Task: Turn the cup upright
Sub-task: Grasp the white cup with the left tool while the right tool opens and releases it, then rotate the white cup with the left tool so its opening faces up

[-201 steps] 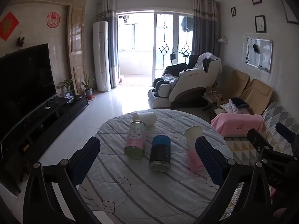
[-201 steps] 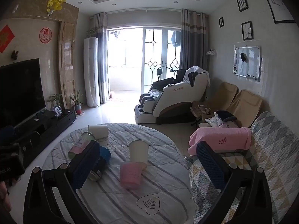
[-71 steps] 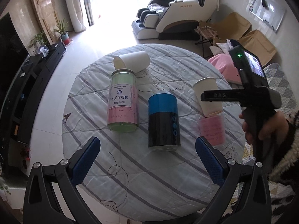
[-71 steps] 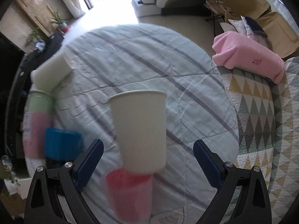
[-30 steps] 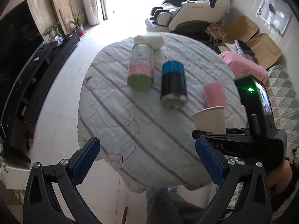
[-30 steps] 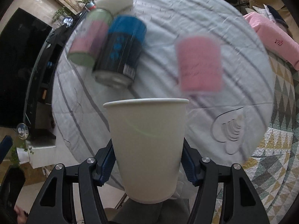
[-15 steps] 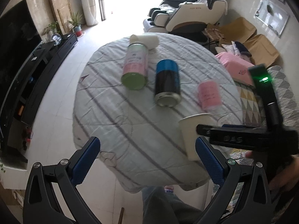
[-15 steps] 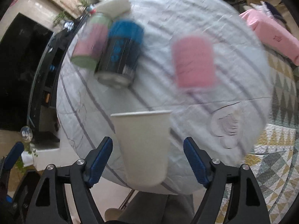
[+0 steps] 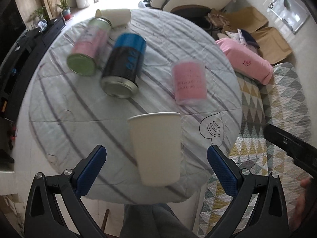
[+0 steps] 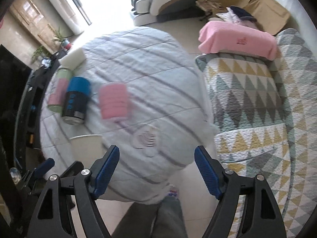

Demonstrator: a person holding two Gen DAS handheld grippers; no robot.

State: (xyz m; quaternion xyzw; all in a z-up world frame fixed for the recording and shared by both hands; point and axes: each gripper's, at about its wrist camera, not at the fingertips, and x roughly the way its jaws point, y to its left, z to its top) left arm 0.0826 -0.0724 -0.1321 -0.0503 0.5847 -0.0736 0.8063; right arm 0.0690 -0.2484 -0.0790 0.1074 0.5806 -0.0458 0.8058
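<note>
A white paper cup (image 9: pixel 156 148) stands upright, mouth up, near the front edge of the round table (image 9: pixel 59 119). It lies between the wide-open fingers of my left gripper (image 9: pixel 156 166), which do not touch it. In the right wrist view the cup (image 10: pixel 87 146) shows at the left, outside my right gripper (image 10: pixel 156 164), which is open and empty over the table's front edge. A pink cup (image 9: pixel 189 83) stands behind it.
A blue can (image 9: pixel 124 63) and a pink-green can (image 9: pixel 89 49) lie on the table, with another white cup (image 9: pixel 115 16) on its side at the far edge. A quilted sofa (image 10: pixel 257 103) with a pink towel (image 10: pixel 237 37) is to the right.
My right gripper has let go of the white cup and drawn away to the right. The cup now stands on the table. My left gripper has moved in around it.
</note>
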